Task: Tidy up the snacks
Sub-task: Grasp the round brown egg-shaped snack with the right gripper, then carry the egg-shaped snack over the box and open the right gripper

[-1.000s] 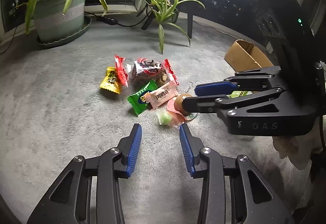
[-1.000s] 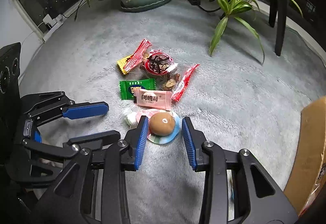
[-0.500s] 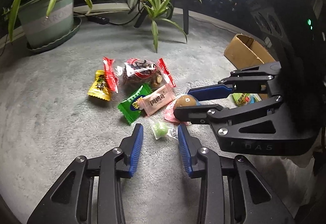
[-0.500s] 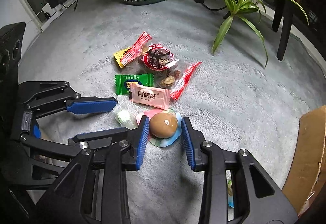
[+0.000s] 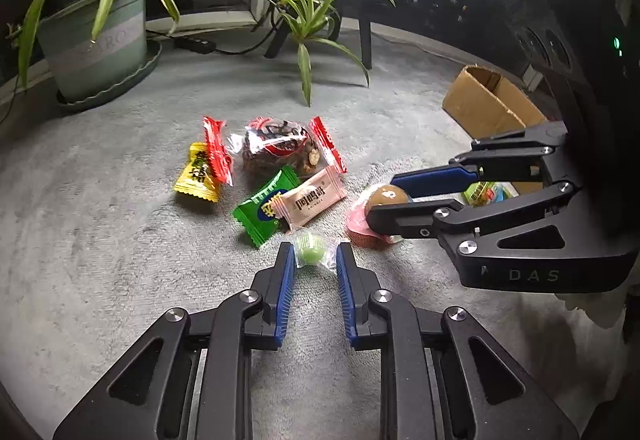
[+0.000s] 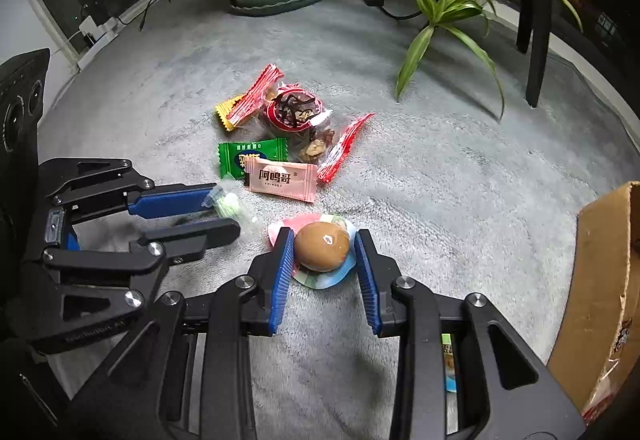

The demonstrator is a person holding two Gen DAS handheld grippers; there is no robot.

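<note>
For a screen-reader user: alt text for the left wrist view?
The left gripper is shut on a clear-wrapped green candy on grey carpet. To its right, the right gripper clasps a packaged brown egg; more wrapped snacks lie behind.

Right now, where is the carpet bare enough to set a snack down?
Bare carpet runs between the snack pile and the cardboard box, and between the pile and the plant pot. It is crowded around both grippers near the wrapped egg.

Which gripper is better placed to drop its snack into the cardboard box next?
Right. The right gripper, closed on the packaged egg, is nearer the cardboard box; the left gripper, shut on the green candy, is farther.
</note>
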